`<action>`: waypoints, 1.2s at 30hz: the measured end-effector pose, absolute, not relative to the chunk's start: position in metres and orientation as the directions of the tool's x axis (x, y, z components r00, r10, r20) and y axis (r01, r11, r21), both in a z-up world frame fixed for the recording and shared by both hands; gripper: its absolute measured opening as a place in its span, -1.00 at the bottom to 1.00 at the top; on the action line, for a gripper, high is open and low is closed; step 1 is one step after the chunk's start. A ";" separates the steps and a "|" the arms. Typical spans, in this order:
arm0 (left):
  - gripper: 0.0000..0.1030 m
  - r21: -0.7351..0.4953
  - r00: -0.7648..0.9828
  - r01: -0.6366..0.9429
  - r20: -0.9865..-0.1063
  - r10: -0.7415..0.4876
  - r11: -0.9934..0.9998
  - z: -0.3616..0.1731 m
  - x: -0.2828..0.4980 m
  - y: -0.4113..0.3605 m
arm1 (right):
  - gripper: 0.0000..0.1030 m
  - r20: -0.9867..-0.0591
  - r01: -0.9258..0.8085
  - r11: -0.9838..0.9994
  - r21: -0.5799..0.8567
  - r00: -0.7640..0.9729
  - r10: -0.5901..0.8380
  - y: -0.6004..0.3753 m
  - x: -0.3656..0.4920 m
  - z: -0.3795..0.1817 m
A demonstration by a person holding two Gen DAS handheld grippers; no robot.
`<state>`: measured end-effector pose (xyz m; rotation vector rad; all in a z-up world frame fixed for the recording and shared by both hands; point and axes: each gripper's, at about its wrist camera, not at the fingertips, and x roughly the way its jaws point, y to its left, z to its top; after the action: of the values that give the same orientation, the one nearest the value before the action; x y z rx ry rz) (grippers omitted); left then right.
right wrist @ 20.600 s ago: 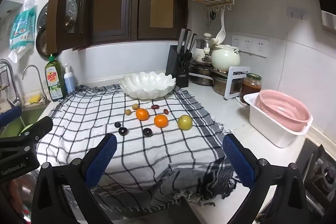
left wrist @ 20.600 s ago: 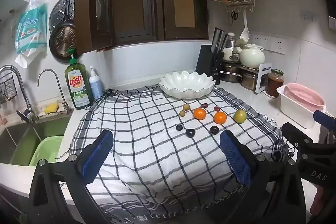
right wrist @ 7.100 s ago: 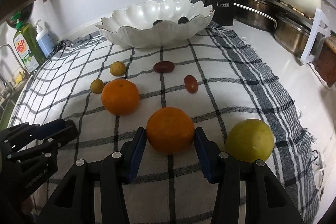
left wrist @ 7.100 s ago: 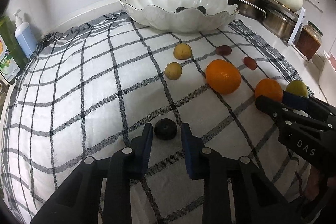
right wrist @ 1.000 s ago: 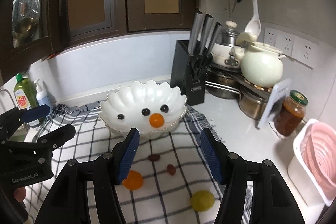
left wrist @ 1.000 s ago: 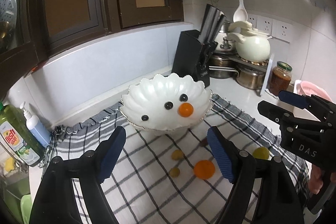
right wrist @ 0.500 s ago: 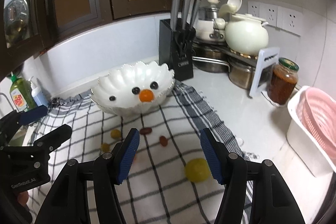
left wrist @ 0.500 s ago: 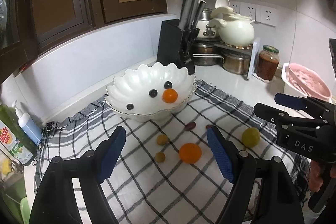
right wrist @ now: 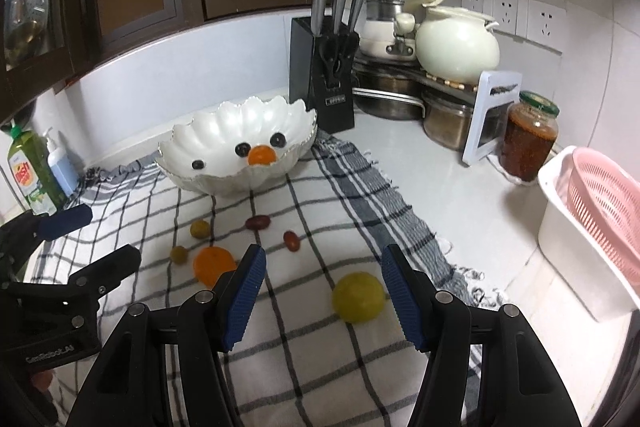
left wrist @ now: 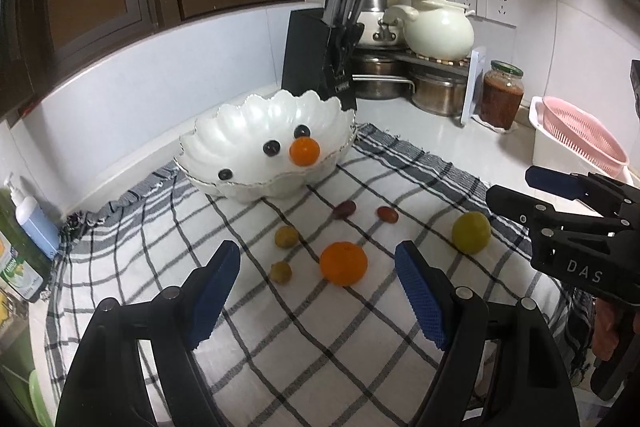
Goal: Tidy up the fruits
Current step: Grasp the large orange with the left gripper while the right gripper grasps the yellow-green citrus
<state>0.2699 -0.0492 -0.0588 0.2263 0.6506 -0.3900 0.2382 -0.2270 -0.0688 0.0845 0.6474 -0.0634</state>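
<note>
A white scalloped bowl at the back of the checked cloth holds an orange and three dark plums. On the cloth lie another orange, a yellow-green fruit, two small yellow fruits and two red ones. My left gripper hangs open above the cloth, empty, the orange ahead between its fingers. My right gripper is open and empty, the yellow-green fruit just ahead by its right finger.
A black knife block stands behind the bowl. Pots and a cream kettle fill the back right corner beside a red jar. A pink colander in a white tub sits at right. Soap bottles stand at left.
Both grippers have sunk toward the cloth and tipped downward; the loose fruits now lie closer ahead. Neither has changed its opening, and no fruit has moved.
</note>
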 end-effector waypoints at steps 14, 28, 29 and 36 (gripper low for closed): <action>0.54 0.087 0.693 0.428 -0.670 -0.265 0.900 -0.095 0.281 -0.064 | 0.19 -0.674 0.125 0.990 0.071 0.737 -0.045 -0.242 0.248 -0.108; 0.46 0.075 0.650 0.424 -0.719 -0.246 0.902 -0.128 0.309 -0.080 | 0.19 -0.727 0.141 0.986 0.093 0.686 -0.030 -0.257 0.270 -0.138; 0.44 0.072 0.647 0.422 -0.722 -0.245 0.904 -0.131 0.311 -0.081 | 0.19 -0.731 0.140 0.985 0.098 0.682 -0.024 -0.258 0.272 -0.140; 0.36 0.074 0.627 0.422 -0.743 -0.233 0.903 -0.144 0.323 -0.090 | 0.19 -0.752 0.139 0.984 0.114 0.659 -0.006 -0.262 0.283 -0.152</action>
<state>0.3226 -0.0899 -0.1436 0.2518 0.8109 -0.3799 0.2825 -0.2617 -0.1522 0.1674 0.8482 -0.0825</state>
